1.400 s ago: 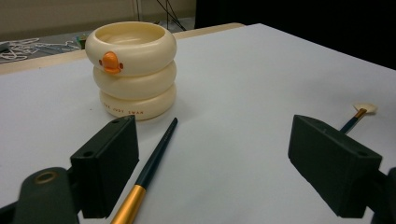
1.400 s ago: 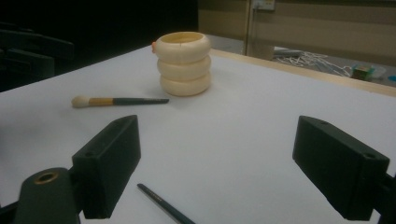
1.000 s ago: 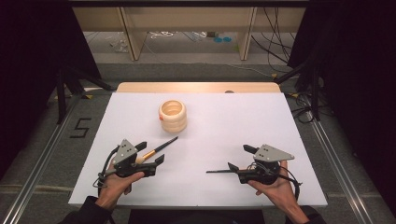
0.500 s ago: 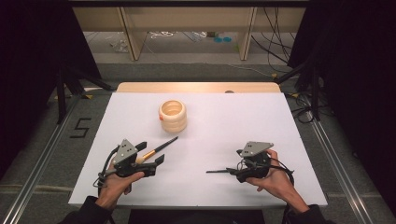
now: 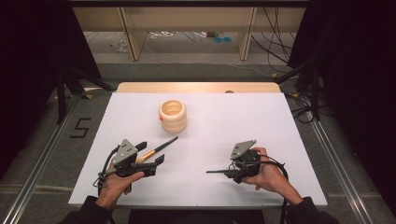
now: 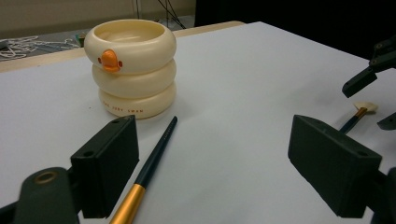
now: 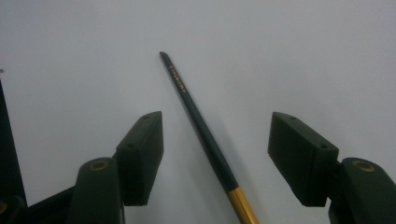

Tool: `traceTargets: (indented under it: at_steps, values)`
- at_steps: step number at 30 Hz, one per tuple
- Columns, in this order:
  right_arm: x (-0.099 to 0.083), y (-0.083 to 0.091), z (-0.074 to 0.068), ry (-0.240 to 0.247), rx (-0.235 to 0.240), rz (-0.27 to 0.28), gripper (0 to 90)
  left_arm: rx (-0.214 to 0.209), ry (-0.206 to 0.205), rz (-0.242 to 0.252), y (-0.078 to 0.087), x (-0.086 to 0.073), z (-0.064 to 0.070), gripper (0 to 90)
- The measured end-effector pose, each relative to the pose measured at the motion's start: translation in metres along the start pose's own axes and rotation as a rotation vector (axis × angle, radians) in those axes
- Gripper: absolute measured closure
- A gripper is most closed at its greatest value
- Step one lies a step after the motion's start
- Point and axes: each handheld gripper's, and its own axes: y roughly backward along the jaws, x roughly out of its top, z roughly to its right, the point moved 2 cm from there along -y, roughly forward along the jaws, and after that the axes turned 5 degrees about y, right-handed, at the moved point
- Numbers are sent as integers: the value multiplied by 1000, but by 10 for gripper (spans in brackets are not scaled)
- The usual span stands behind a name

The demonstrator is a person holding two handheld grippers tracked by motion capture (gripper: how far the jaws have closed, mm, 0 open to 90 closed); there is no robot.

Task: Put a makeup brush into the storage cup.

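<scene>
A black numeral 5 (image 5: 81,127) marked on the floor left of the worktop, small orange lettering around the base of the cream ringed cup (image 6: 131,65), too blurred to read, tiny orange print on the dark brush handle (image 7: 196,109), illegible.

A lab recording bay is showing here — black curtains (image 5: 28,70) are hanging on both sides, cables (image 5: 275,42) are trailing over the floor, metal rails (image 5: 32,177) are flanking the white table (image 5: 233,116).
</scene>
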Motion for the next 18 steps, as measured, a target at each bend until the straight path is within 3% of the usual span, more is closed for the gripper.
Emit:
traceTargets:
  at_steps: [5,18]
  values:
    - [4,-5,1,35,28,-60,397,-2,-1,-1,0,0,0,159]
    - [15,-13,7,35,75,-168,482,-3,0,-1,-1,0,0,159]
